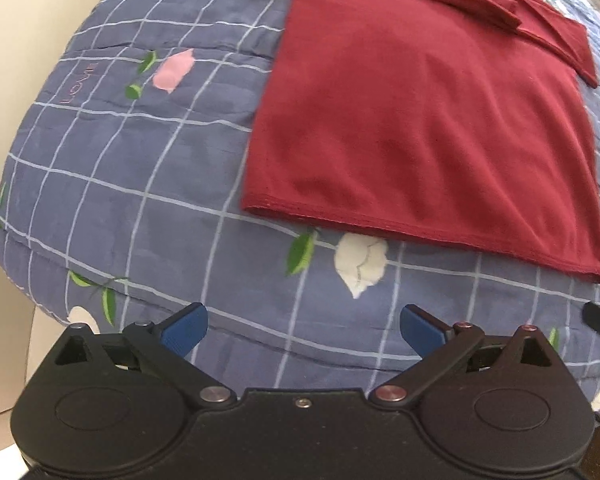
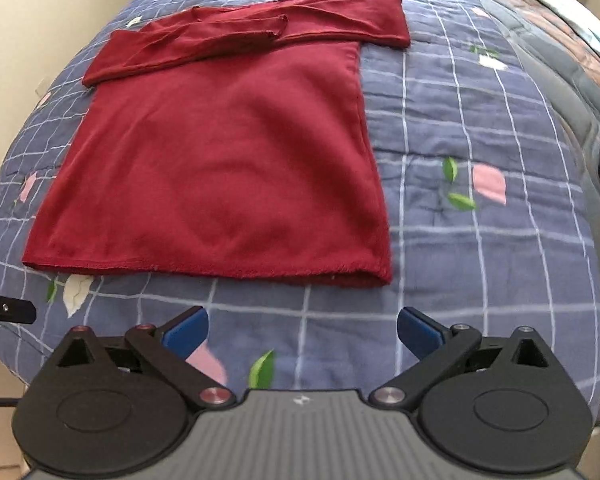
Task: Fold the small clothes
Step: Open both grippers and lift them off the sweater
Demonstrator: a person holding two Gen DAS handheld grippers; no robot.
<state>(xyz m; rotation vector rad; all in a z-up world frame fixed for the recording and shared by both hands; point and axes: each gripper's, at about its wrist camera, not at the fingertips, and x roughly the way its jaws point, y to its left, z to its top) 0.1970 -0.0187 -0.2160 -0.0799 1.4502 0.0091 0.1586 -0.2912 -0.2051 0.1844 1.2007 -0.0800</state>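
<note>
- Right wrist view: red shirt (image 2: 220,168) lies flat on the quilt (image 2: 480,240), sleeves folded across its far end, hem just short of the quilt's near edge.
- Right gripper (image 2: 302,334) spread wide, empty, above bare quilt.
- Left gripper (image 1: 304,330) likewise spread, empty.

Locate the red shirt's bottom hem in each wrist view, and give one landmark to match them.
Left wrist: bottom hem slants across centre-right, above the open left gripper.
Right wrist: hem runs across the middle.
Shared landmark: white petal print just below the hem.
</note>
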